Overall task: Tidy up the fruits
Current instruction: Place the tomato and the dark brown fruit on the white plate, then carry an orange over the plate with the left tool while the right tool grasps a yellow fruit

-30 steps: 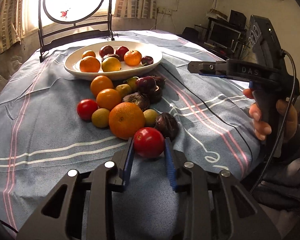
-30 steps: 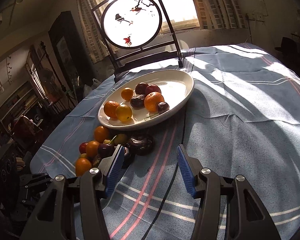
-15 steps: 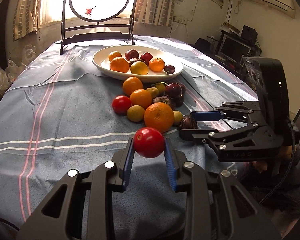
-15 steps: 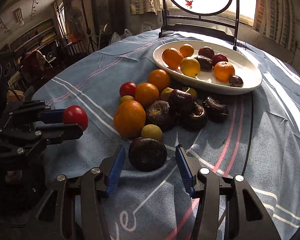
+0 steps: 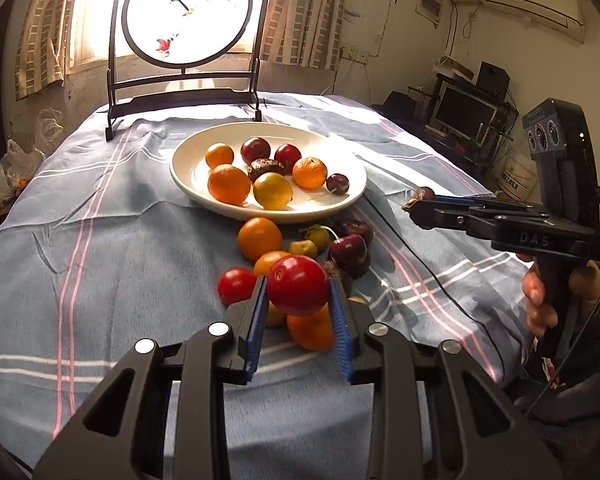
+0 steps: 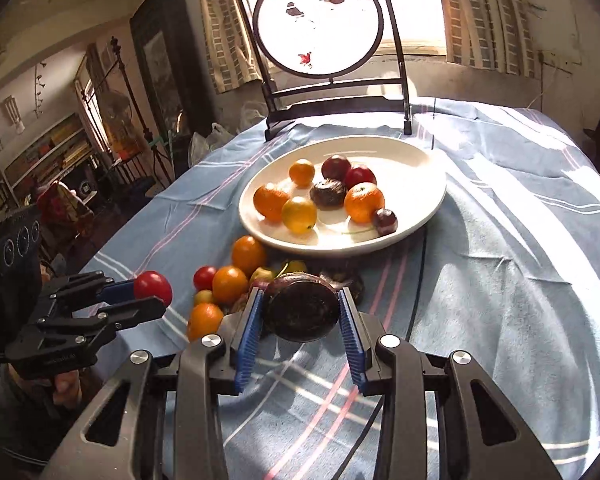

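Note:
My left gripper point(image 5: 298, 296) is shut on a red tomato point(image 5: 298, 285) and holds it above the loose fruit pile point(image 5: 296, 248); it also shows in the right wrist view point(image 6: 152, 294). My right gripper point(image 6: 300, 308) is shut on a dark purple passion fruit point(image 6: 300, 306), lifted off the cloth; it shows at the right of the left wrist view point(image 5: 418, 200). A white plate point(image 5: 340, 200) beyond the pile holds several oranges, plums and a passion fruit. The plate also shows in the right wrist view point(image 6: 420, 184).
A blue striped tablecloth point(image 5: 120, 240) covers the table. A round decorative screen on a dark stand point(image 5: 184, 20) stands behind the plate. A black cable point(image 5: 420, 272) runs across the cloth right of the pile. Shelves and furniture lie beyond the table's left edge point(image 6: 60, 160).
The right gripper has shut on the dark passion fruit and lifted it. The left gripper has carried the tomato up and toward the plate.

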The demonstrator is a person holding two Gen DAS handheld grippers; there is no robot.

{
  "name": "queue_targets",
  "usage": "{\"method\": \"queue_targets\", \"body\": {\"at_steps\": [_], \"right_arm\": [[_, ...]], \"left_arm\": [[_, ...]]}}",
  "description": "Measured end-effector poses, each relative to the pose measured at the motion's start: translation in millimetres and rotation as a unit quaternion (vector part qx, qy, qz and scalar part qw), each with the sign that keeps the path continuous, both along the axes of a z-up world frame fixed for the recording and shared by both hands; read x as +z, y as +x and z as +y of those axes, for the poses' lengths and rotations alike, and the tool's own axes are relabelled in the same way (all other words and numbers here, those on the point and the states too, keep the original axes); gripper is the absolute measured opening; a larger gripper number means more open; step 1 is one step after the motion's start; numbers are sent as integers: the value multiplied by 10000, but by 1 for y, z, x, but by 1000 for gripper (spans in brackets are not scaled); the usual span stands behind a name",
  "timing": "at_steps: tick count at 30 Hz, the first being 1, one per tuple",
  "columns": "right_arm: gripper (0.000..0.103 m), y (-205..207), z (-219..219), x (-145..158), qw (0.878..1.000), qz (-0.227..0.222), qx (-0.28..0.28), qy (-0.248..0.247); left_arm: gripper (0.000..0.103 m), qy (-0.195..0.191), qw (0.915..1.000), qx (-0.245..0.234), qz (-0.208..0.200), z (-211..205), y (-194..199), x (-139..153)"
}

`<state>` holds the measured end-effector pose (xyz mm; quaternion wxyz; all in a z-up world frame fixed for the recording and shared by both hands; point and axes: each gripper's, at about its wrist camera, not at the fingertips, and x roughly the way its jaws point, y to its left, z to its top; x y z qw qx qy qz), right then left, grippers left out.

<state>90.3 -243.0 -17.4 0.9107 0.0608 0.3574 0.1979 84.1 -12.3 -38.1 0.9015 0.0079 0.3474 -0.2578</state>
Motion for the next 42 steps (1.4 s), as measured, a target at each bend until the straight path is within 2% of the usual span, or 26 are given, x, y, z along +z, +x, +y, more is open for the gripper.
{"method": "queue_targets", "body": {"at_steps": [3, 6, 10, 13, 14, 15, 16, 18, 26, 33, 35, 37, 39, 42], "right_arm": [[38, 30, -6, 8, 9998, -23, -182, 59], [38, 66, -7, 5, 9991, 136, -407, 12], [38, 101, -3, -9, 9977, 428, -522, 8], [39, 111, -1, -16, 9971, 437, -614, -33], [46, 111, -2, -16, 9970, 422, -654, 13], [57, 109, -4, -15, 9968, 369, -700, 88], [58, 106, -6, -14, 9969, 304, -711, 126], [58, 99, -7, -11, 9971, 239, -717, 80], [58, 34, -16, -12, 9975, 69, -664, 218], [58, -6, -24, -34, 9973, 73, -697, 239], [58, -8, -24, -35, 9971, 79, -704, 259], [58, -9, -22, -34, 9974, 29, -686, 216], [58, -11, -21, -34, 9976, -15, -669, 159], [58, -14, -19, -32, 9981, -115, -593, 140]], "left_arm": [[29, -168, 9998, -58, 67, -9, 31, 9], [29, -153, 9997, -28, 187, -21, 67, 11], [29, -115, 9987, -55, 486, -39, 106, 2], [30, 21, 9978, -71, 653, -52, 121, -9], [31, 49, 9976, -37, 683, -54, 123, -12], [43, 32, 9974, -26, 718, -55, 123, -13], [60, -3, 9975, -10, 704, -54, 121, -13], [73, 33, 9989, 102, 464, -50, 111, -7], [73, 119, 9998, -80, 158, -22, 52, 11], [72, 634, 9972, -397, 83, -28, -13, -15], [65, 733, 9964, -411, 69, -33, -16, -22], [48, 740, 9963, -380, 202, -35, -12, -29], [43, 851, 9959, -269, 111, -37, -10, -33], [42, 939, 9953, -226, 18, -41, -8, -37]]}}
